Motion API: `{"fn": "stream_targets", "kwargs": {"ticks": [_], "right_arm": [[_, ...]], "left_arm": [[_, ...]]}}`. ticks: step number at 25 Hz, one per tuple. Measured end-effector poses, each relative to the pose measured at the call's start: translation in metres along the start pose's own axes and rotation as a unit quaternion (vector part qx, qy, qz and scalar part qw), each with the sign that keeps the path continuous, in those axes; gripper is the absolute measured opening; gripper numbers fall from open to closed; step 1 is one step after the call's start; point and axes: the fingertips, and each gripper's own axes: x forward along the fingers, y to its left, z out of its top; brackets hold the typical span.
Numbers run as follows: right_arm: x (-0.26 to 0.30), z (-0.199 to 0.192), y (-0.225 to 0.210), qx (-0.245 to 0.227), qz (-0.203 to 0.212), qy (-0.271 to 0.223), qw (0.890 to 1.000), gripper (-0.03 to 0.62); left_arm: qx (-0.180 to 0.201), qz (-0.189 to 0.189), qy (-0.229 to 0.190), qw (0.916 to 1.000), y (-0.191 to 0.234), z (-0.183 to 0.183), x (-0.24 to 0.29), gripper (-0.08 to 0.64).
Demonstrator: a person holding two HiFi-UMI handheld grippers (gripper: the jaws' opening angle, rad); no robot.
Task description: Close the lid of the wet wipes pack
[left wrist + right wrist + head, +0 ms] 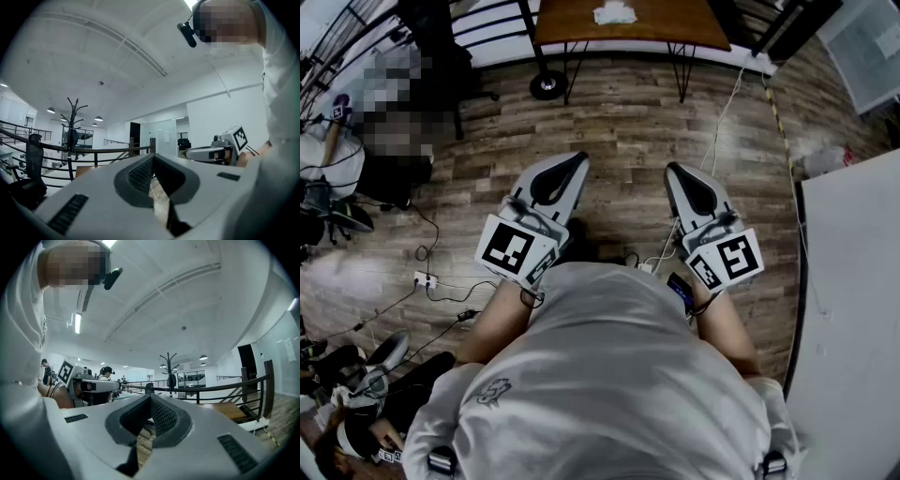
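A small white pack [615, 13], too far off to make out its lid, lies on a brown table [675, 23] at the top of the head view. Both grippers are held level in front of the person's body, over the wooden floor and well short of that table. My left gripper [579, 157] has its jaws together at the tips, with nothing between them [153, 157]. My right gripper [672, 169] is shut the same way and empty [150, 397]. Each gripper shows in the other's view: the right gripper [211, 152] and the left gripper [93, 386].
A white counter [853, 309] fills the right side. Cables and a power strip [424, 279] lie on the floor at left. A chair base [548, 86] stands by the table legs. A railing [220, 386] and a coat stand [72, 126] are farther off.
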Motion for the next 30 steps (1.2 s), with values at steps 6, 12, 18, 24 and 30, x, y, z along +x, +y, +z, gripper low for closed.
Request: {"fn": "stream_targets", "kwargs": {"ticks": [6,12,18,24,30], "right_arm": [[0.024,0.0,-0.017,0.003,-0.001,0.001,1.0,0.032],[0.058,-0.007,-0.04,0.003,-0.005,0.011,1.0,0.033],[0.107,-0.017,-0.062,0.005,-0.022,0.024,0.999,0.035],[0.154,-0.016,-0.078,0.009,-0.041,0.03,0.999,0.035],[0.194,-0.01,-0.085,0.009,-0.071,0.032,0.997,0.035]], "left_arm": [[-0.004,-0.002,0.004,1.0,0.023,-0.002,0.018,0.012],[-0.008,-0.002,0.01,0.9999,0.06,-0.008,0.042,0.012],[-0.015,-0.01,0.015,0.9997,0.115,-0.019,0.056,0.012],[-0.027,-0.02,0.027,0.9991,0.181,-0.024,0.055,0.012],[-0.016,-0.026,0.024,0.9992,0.242,-0.017,0.052,0.012]]}}
